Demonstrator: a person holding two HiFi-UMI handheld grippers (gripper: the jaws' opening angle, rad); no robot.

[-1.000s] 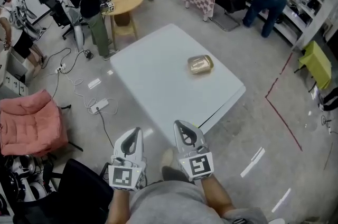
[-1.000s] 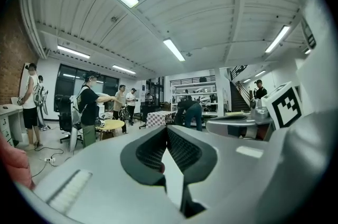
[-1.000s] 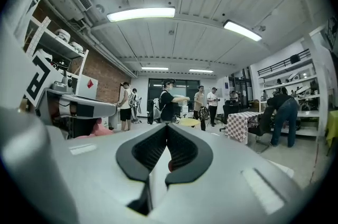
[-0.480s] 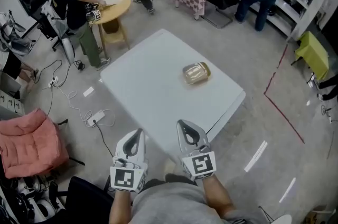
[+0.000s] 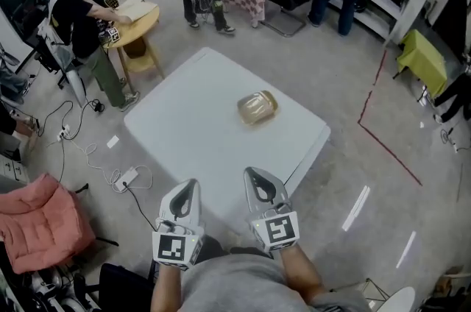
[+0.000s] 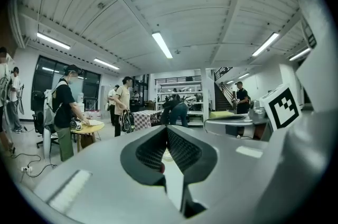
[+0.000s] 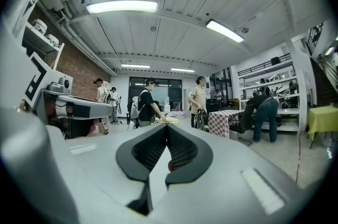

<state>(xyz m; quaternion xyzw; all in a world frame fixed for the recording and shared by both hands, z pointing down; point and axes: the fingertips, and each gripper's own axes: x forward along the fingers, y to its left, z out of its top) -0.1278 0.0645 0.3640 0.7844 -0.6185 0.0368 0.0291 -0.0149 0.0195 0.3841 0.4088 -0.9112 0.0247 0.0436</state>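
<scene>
Only from the head view do we see the clear plastic jar on the white table; our left gripper and right gripper point forward, closed, empty.

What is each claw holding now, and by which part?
Nothing is held. The left claw and the right claw are both shut and empty, well apart from the clear container that lies on the white table.

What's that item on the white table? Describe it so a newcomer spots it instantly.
Start at the large white table in the middle of the floor. Towards its far right side lies a small clear jar, tan inside, tipped on its side. Nothing else sits on that tabletop.
</scene>
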